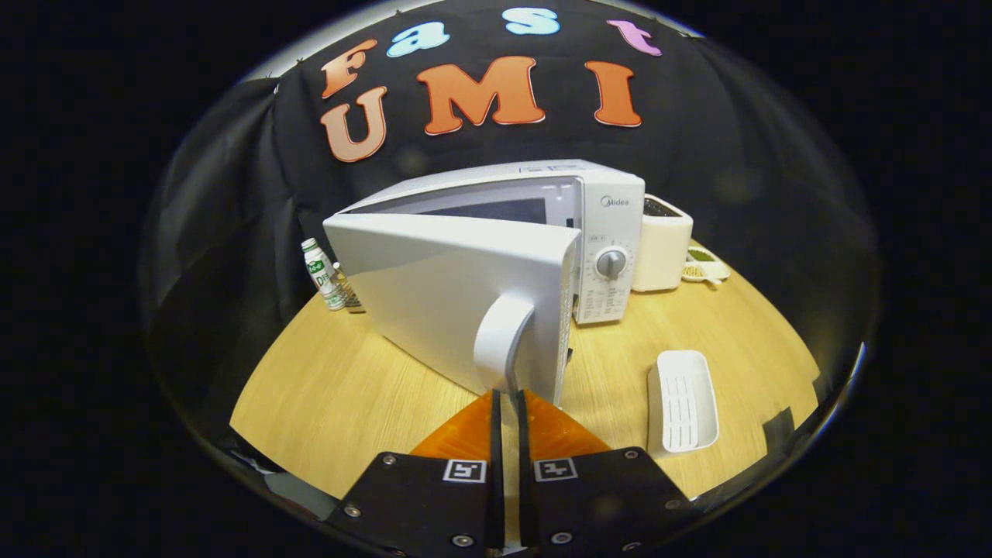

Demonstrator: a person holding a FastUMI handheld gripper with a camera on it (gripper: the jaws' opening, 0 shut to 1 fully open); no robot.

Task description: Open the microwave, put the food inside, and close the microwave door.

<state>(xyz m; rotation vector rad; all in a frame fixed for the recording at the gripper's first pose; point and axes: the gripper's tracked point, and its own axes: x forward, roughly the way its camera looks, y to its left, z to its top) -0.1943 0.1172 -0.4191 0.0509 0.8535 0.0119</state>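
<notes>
One microwave [535, 232] stood on the wooden table [341, 387], and all positions below were taken from it. Its door [457, 298] was swung partly open toward the camera, with the cavity visible as a dark strip behind the door's top edge. The door handle [502, 341], a pale vertical bar, sat at the door's free edge. The gripper [506, 407] was at the lower end of that handle, its two orange fingers [465, 434] drawn close together with only a narrow gap; the handle's foot appeared to sit in that gap, so the fingers were judged to be clamped on it, though contact on both sides could not be confirmed.

A white ridged tray [683, 399] lay on the table in front of the microwave, to the side of its control panel [611, 263]. Whether it carried the food could not be determined. A white box-shaped appliance [663, 244] stood just beside the panel side, with a small dish [704, 267] beyond it. A small bottle [322, 273] stood beside the hinge side.

Risks noted: the hold sat low on the handle, so the fingers could slip off during further pulling. A pull along a straight line, not the door's arc, could drag the microwave across the table. The door was judged not yet wide enough for loading.
</notes>
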